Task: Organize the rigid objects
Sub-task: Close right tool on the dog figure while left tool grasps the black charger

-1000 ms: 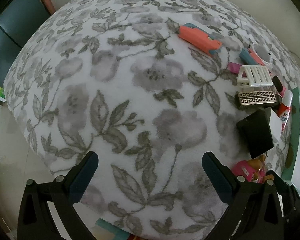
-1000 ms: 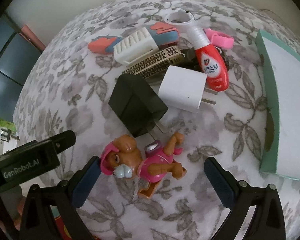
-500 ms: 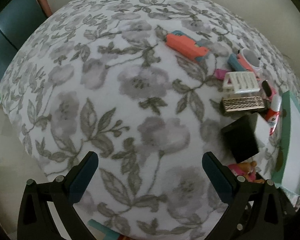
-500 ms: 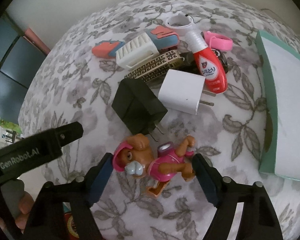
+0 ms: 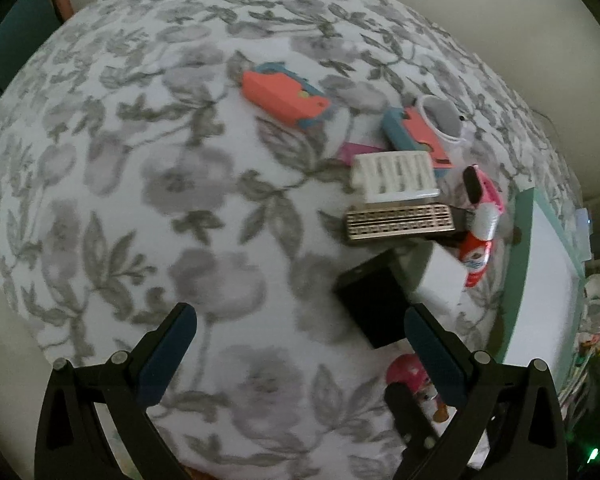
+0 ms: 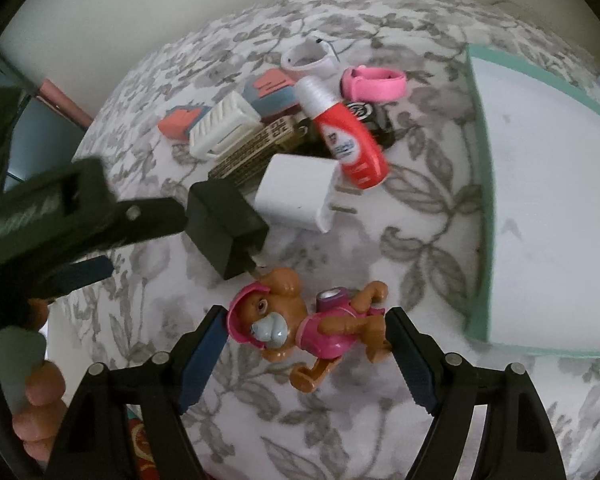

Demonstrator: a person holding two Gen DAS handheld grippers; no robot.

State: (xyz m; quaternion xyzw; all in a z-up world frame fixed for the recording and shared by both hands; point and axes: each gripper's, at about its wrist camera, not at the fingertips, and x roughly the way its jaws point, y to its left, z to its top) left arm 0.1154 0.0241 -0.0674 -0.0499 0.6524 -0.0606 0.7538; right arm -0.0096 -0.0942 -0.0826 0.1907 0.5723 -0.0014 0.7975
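The right tool (image 6: pixel 306 348) stands partly closed around the toy dog figure (image 6: pixel 312 326), a brown pup in pink hat and suit; the left pad is at the hat and the right pad at the hind end, both touching or all but touching, firm contact not confirmed. The figure lies on its side on the floral-cloth tabletop (image 6: pixel 420 240). Just beyond it sits a black charger block (image 6: pixel 226 230), and beside that a white charger (image 6: pixel 298 192) with its prongs toward the right. Further out lies a red bottle with a silver cap (image 6: pixel 342 136), a patterned flat case (image 6: pixel 256 152), a white slatted box (image 6: pixel 224 130), coral-and-blue pieces (image 6: pixel 270 90), a white ring (image 6: pixel 310 60) and a pink band (image 6: pixel 374 84), all crowded together. A teal-rimmed white tray (image 6: pixel 478 184) lies to the right of the group. The left tool (image 5: pixel 300 352) is wide open and holds nothing, hovering above bare cloth with its right finger near the black charger block (image 5: pixel 374 304). From this view the toy dog figure (image 5: pixel 410 374) shows low at the right, largely hidden behind that finger. A separate coral-and-blue toy (image 5: pixel 286 100) lies apart, farther up the cloth.
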